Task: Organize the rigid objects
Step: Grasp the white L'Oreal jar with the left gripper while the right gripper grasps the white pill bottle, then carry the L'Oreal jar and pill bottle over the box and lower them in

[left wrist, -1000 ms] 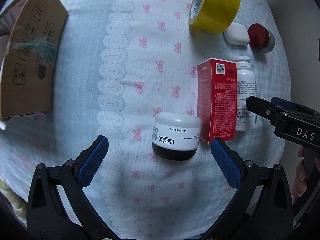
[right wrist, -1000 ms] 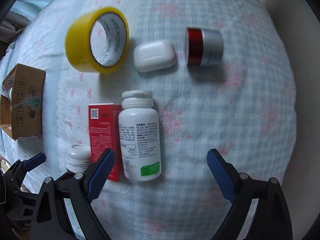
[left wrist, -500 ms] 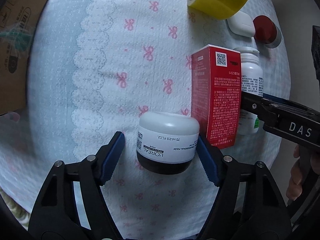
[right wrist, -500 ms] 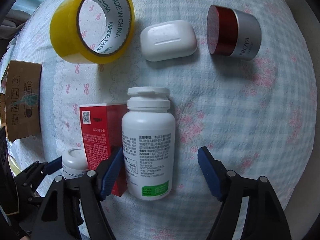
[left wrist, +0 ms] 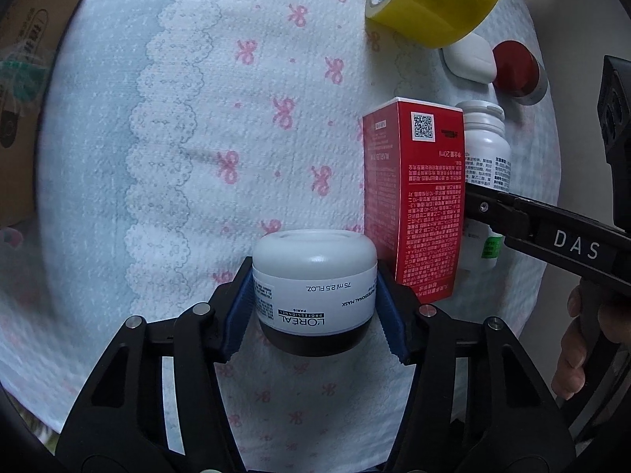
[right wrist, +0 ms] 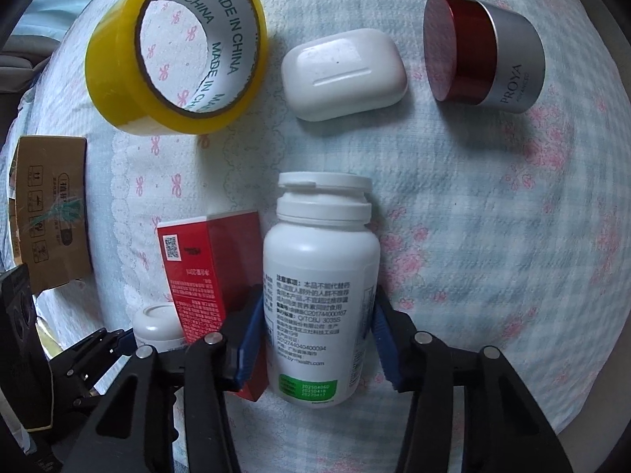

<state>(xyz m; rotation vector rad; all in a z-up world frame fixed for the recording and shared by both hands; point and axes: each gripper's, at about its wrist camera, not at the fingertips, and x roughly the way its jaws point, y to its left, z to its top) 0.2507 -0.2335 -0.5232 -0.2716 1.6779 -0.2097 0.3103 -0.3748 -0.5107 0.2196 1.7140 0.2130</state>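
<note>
My left gripper [left wrist: 314,315] is shut on a white L'Oreal jar [left wrist: 313,276] with a dark base, blue pads against both its sides. The jar also shows small in the right wrist view [right wrist: 155,323]. My right gripper [right wrist: 317,339] is shut on a white pill bottle [right wrist: 319,276] lying on the cloth, pads against both sides. The bottle shows in the left wrist view [left wrist: 485,157] behind a red box [left wrist: 414,197]. The red box [right wrist: 201,264] lies against the bottle's left side.
A yellow tape roll [right wrist: 177,47], a white earbud case [right wrist: 343,73] and a red-and-silver Proya jar [right wrist: 485,53] lie farther back. A cardboard box [right wrist: 49,213] sits at the left. The bow-printed cloth [left wrist: 236,118] covers the surface.
Both grippers moved forward and closed. The left one took hold of the L'Oreal jar; the right one took hold of the pill bottle.
</note>
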